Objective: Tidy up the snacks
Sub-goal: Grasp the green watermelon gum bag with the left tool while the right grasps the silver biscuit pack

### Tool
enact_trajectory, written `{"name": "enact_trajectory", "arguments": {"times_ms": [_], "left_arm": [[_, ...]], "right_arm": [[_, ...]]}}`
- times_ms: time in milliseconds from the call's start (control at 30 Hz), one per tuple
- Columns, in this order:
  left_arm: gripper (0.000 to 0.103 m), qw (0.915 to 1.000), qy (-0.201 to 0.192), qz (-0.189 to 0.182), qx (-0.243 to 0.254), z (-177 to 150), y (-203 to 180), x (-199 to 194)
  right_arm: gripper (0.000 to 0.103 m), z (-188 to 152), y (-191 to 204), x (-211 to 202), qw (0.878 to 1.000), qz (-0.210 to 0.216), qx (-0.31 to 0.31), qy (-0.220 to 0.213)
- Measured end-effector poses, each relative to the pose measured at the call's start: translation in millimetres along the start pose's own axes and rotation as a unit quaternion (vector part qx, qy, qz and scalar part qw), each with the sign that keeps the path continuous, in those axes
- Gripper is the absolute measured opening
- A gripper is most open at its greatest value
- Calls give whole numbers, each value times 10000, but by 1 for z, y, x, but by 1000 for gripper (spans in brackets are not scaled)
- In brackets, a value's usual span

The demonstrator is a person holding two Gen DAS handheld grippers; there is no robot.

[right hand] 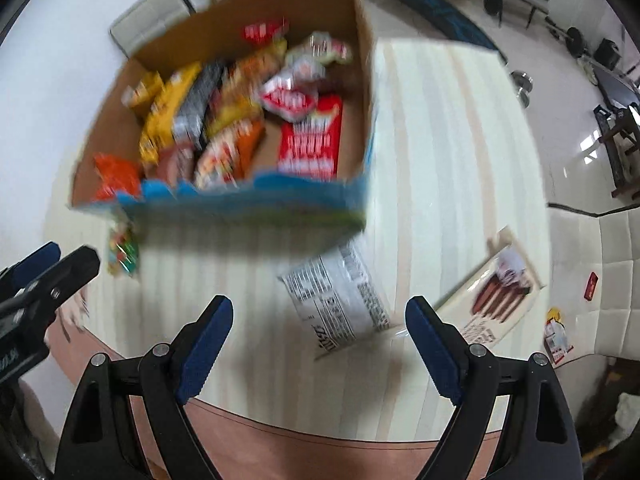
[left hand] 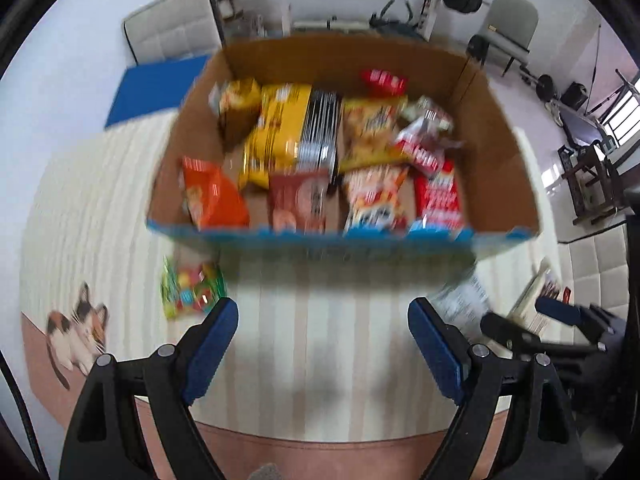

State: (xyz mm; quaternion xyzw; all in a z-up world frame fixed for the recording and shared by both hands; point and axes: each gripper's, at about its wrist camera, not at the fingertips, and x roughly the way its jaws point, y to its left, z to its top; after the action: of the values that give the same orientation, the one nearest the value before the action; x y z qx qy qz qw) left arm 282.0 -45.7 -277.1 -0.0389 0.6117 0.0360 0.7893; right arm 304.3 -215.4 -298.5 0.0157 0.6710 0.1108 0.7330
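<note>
A cardboard box with a blue front edge stands on a cream striped mat and holds several snack packets. It also shows in the right wrist view. My left gripper is open and empty, in front of the box. A green candy bag lies on the mat left of it. My right gripper is open and empty above a white snack packet that lies label-down by the box's front right corner. A cream box of chocolate sticks lies to its right.
The mat has a pink border and a cat picture at the left. A small yellow and red packet lies on the white cushioned seat at far right. Gym gear and chairs stand behind on the floor.
</note>
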Motion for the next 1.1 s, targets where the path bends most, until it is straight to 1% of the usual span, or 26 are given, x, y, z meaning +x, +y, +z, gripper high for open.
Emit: {"name": "enact_trajectory", "arguments": {"times_ms": [133,233,267,333,367,467,567,633,700,767,867,933,1033,1100], "left_arm": [[87,9997,230,3,-54,-16,13,25],[87,9992,367,13,-172,-23,24,37],[87,9990,405,23,-200,-26,28,39],[87,9986,454,39,-279,-29,39,44],[87,9983,478,46,-344,-31,46,45],[87,9966,524,36,-631,-33,75,43],[87,9935,609,33,-960,-32,110,42],[87,9909,680,35,-1157,-30,133,45],[87,9874,822,-42,-1355,-25,155,52],[87,9842,977,-137,-1472,-20,169,63],[87,9800,1230,-263,-1540,-13,181,83],[87,9786,1376,-277,-1503,-10,182,97],[87,9755,1646,-350,-1415,-9,181,119],[87,9742,1757,-350,-1370,-10,180,131]], "right_arm": [[90,4,5,45,9985,-254,-240,431],[90,4,4,75,9961,-497,-220,698],[90,4,4,81,9953,-612,-183,727],[86,0,6,86,9945,-789,-14,694],[78,-2,8,85,9940,-856,33,678],[77,-12,16,84,9942,-627,409,774],[77,-21,37,87,9938,-618,540,754],[77,-25,50,90,9935,-492,705,745],[77,-27,63,95,9929,-356,845,754],[78,-27,74,100,9920,-280,973,755],[78,-25,86,104,9921,-351,966,715],[78,-23,95,107,9926,-442,859,735],[78,-27,99,110,9925,-484,828,761],[78,-29,98,110,9922,-475,855,772]]}}
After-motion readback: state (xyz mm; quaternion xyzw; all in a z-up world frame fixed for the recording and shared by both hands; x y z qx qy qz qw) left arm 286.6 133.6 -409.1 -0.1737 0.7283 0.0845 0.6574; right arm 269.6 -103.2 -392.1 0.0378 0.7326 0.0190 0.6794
